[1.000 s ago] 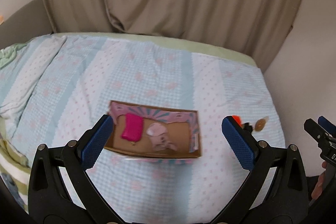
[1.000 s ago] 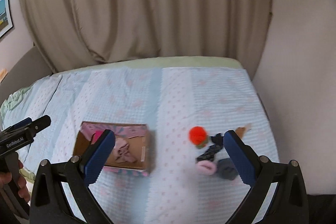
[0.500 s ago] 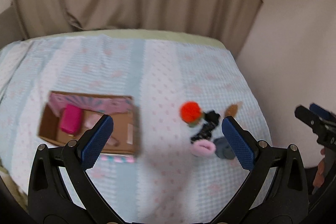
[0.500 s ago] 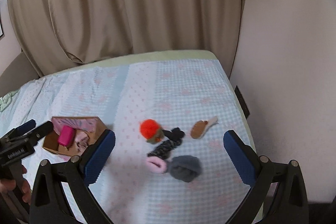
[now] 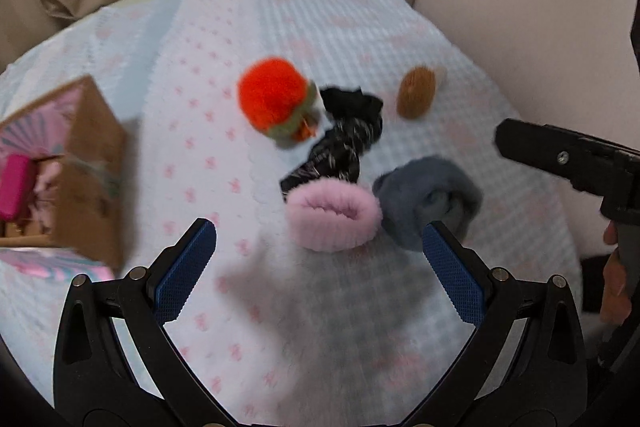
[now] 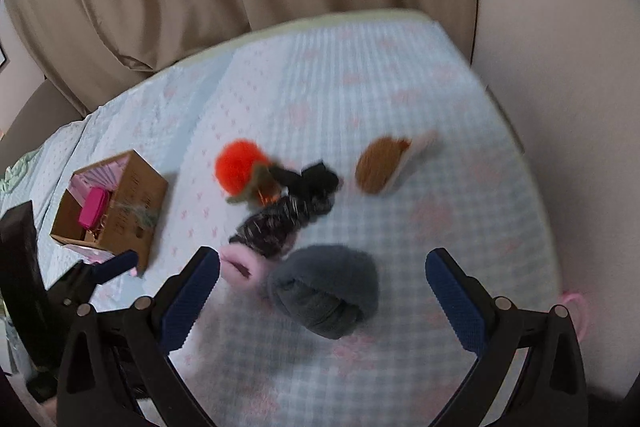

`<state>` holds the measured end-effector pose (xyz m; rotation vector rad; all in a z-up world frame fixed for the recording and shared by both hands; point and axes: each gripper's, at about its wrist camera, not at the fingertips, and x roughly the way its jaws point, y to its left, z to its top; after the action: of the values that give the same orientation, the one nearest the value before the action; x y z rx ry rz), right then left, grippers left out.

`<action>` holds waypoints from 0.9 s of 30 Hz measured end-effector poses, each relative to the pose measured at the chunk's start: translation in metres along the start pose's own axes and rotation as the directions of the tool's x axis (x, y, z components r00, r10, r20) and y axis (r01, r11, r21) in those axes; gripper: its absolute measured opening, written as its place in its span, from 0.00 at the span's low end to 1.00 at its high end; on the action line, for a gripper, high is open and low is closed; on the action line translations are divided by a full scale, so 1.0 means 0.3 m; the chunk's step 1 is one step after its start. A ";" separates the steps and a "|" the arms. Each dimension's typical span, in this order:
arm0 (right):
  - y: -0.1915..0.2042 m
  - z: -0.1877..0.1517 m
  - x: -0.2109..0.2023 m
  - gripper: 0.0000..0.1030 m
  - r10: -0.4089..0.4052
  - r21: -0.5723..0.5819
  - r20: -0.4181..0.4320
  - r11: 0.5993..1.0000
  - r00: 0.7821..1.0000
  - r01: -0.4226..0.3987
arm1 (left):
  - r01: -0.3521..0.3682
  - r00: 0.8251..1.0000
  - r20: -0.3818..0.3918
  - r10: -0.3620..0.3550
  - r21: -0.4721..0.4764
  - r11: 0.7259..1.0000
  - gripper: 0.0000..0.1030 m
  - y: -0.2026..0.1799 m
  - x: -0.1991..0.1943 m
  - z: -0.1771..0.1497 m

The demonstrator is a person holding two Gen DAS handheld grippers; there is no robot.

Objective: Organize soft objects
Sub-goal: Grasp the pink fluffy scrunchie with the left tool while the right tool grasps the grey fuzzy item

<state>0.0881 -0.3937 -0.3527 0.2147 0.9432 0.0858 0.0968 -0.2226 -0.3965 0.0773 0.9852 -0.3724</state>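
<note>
Both claws hang spread and empty above the bed: the left claw [image 5: 318, 247] nearest the fluffy pink ring-shaped scrunchie [image 5: 333, 218], the right claw [image 6: 322, 273] over the rolled grey fleece bundle [image 6: 326, 291] beside it. This looks like the reach-to-pick step; next, a claw should drop around one piece, pinch it, and carry it to the open brown cardboard box [image 6: 120, 203] left of the scrunchie.

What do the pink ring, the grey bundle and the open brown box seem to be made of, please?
Fluffy pink ring: plush or faux fur, judging by its fuzzy halo. Rolled grey bundle: matte fleece-like fabric, folded softly. Open brown box: plain cardboard, stiff flat walls.

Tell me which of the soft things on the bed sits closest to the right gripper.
The grey rolled bundle. It lies between the open right gripper fingers, while the pink fuzzy ring sits by the left finger and the orange pompom lies farther back.
</note>
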 end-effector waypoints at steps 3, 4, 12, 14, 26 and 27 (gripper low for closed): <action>-0.024 -0.033 0.097 1.00 0.029 0.042 -0.026 0.999 0.999 -0.028 | 0.007 1.000 -0.007 -0.007 0.005 1.000 0.98 -0.012 0.100 -0.020; -0.030 -0.044 0.124 1.00 0.041 0.057 -0.032 0.998 0.999 -0.039 | 0.005 1.000 -0.012 -0.004 0.007 1.000 0.97 -0.009 0.123 -0.022; -0.043 -0.089 0.285 0.99 0.069 0.122 -0.069 0.991 0.995 -0.060 | -0.006 0.999 -0.046 0.006 0.008 1.000 0.82 -0.005 0.255 -0.044; -0.048 -0.098 0.312 0.93 0.060 0.132 -0.085 0.990 0.995 -0.048 | -0.005 0.998 -0.056 0.006 0.014 1.000 0.74 -0.007 0.269 -0.048; -0.065 -0.110 0.308 0.59 0.008 0.162 -0.079 0.987 0.997 0.005 | -0.016 0.997 -0.073 0.021 0.075 0.997 0.38 -0.051 0.295 -0.049; -0.068 -0.112 0.303 0.55 0.007 0.164 -0.076 0.986 0.997 0.005 | -0.014 0.997 -0.075 0.020 0.080 0.997 0.36 -0.053 0.293 -0.047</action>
<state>0.1137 -0.3936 -0.4483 0.3664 1.0277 0.0171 0.1237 -0.2582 -0.4751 0.1727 1.0438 -0.3957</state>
